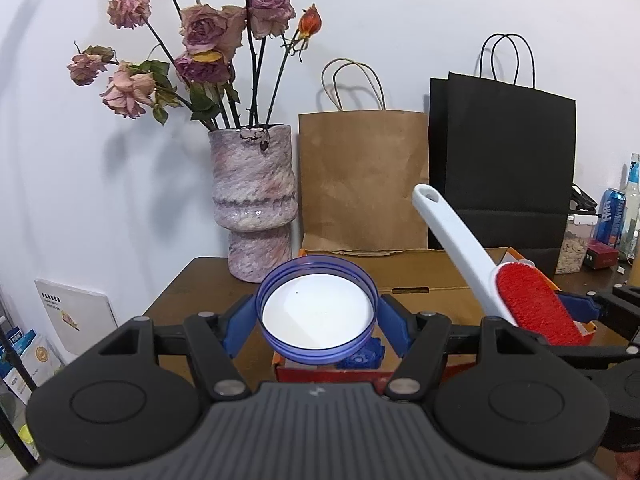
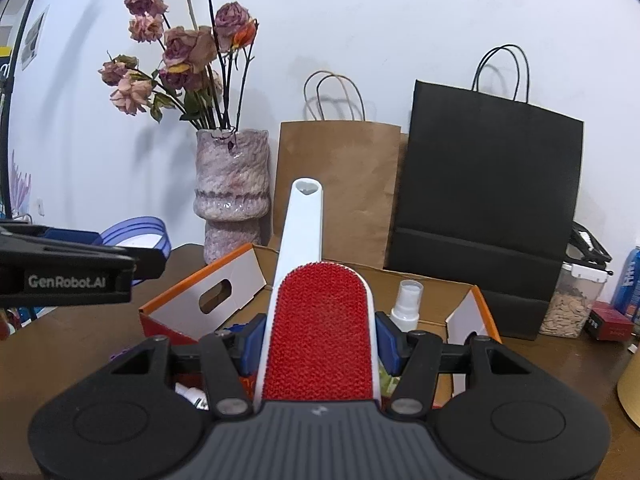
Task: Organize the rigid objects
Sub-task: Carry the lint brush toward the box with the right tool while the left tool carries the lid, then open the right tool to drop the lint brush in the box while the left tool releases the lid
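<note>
- Two tools are loaded: the left gripper (image 1: 318, 322) has its jaws set partway open and pressed on opposite sides of a round purple-rimmed lid (image 1: 317, 312), holding it up above the near end of the orange cardboard box (image 2: 224, 280).
- The right gripper (image 2: 320, 340) has its jaws narrower, clamped on the two long edges of the lint brush (image 2: 320, 320) at its red pad, with the white handle pointing forward and upward over the box.
- Both things hang in the air over the open box, which stands on the brown worktop (image 2: 72, 344); a small white spray bottle (image 2: 407, 306) already stands inside it.
- The lid looks like thin, light plastic: stiff enough across its rim, but smooth, so a rim grip could let it slip or tip if squeezed unevenly. Holding it across the widest line, as now, seems the safest hold.
- The brush is rigid and light, though long; held by the head, its handle acts as a lever and may swing. Its red nap gives little purchase, so the hard white edges are the better place to take hold.
- The vase of dried roses (image 1: 254, 200) just behind the box looks fragile and top-heavy, and the brush handle points near it.
</note>
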